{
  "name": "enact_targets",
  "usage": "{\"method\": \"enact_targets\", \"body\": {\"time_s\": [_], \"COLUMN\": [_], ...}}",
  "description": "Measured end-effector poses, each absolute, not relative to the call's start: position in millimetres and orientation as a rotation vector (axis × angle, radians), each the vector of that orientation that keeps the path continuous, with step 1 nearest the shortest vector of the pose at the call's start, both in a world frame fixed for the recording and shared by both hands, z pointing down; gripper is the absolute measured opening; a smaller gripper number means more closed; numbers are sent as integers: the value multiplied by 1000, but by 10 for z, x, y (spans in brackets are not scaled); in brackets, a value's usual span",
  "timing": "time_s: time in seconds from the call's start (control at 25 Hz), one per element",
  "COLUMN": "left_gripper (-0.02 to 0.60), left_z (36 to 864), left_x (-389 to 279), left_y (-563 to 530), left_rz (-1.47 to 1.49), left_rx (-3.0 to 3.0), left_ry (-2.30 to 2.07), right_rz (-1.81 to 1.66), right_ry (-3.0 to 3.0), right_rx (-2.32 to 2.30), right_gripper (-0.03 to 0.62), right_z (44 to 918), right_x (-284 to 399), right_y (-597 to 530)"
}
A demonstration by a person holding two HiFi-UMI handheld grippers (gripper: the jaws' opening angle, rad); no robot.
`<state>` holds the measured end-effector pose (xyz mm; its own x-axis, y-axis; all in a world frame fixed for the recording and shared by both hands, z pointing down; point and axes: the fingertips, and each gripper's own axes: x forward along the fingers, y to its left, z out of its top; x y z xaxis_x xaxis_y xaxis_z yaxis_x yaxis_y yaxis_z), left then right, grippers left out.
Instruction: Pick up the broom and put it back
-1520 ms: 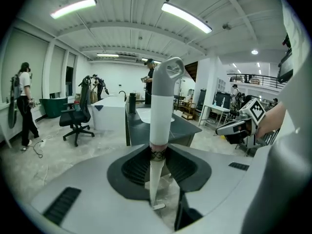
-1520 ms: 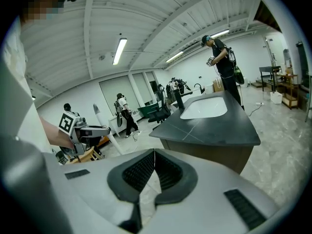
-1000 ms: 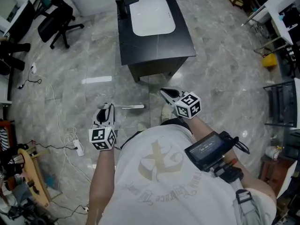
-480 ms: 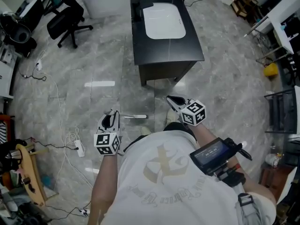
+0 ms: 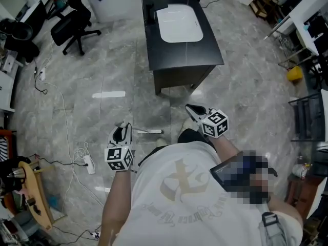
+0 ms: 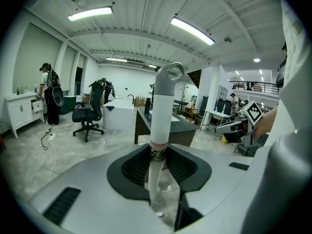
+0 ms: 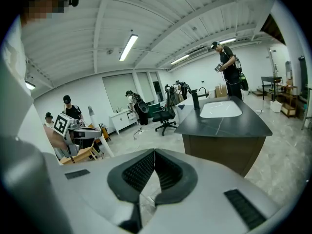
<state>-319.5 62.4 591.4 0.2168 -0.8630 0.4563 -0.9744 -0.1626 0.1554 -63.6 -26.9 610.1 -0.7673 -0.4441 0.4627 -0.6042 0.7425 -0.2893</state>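
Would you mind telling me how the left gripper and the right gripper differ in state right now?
The left gripper is shut on the broom handle; the right gripper holds nothing. The left gripper's jaws are held apart by the handle; the right gripper's jaws meet at their tips. Both point toward the black counter.

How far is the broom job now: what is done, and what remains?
Done: the pick-up; the left gripper is shut on the broom handle. In hand: holding it, while the right gripper is shut and empty. Left: putting it back; no storage spot is recognisable in view.
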Motion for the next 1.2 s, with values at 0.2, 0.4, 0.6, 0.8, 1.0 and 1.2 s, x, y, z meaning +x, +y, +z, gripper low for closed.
{"method": "enact_targets", "body": {"time_s": [0.2,0.4,0.6,0.8,1.0,1.2], "left_gripper": [107,107,108,109,109,109], "left_z": [5939,5953,5978,5986,6026,6002], "left_x": [-3210,-3293,-3321,-3327,-3311,-3294], "left_y": [631,605,499,420,387,300], "left_rz": [370,355,349,343,350,354], "left_rx": [2087,2072,2071,2067,2061,2049], "left_ry": [-1704,-1716,-1720,-1713,-1697,-1699], "right_rz": [618,602,595,625,649,670], "right_ry": [-2565,-2574,-2571,-2537,-2532,-2534], "right_rx": [857,883,890,924,946,923], "right_gripper": [17,17,17,17,17,17], "right_z": [6107,6055,6061,6124,6162,6190], "right_x": [-542,-585,-566,-446,-434,-460], "right_y": [-285,-338,-339,-302,-314,-363]}}
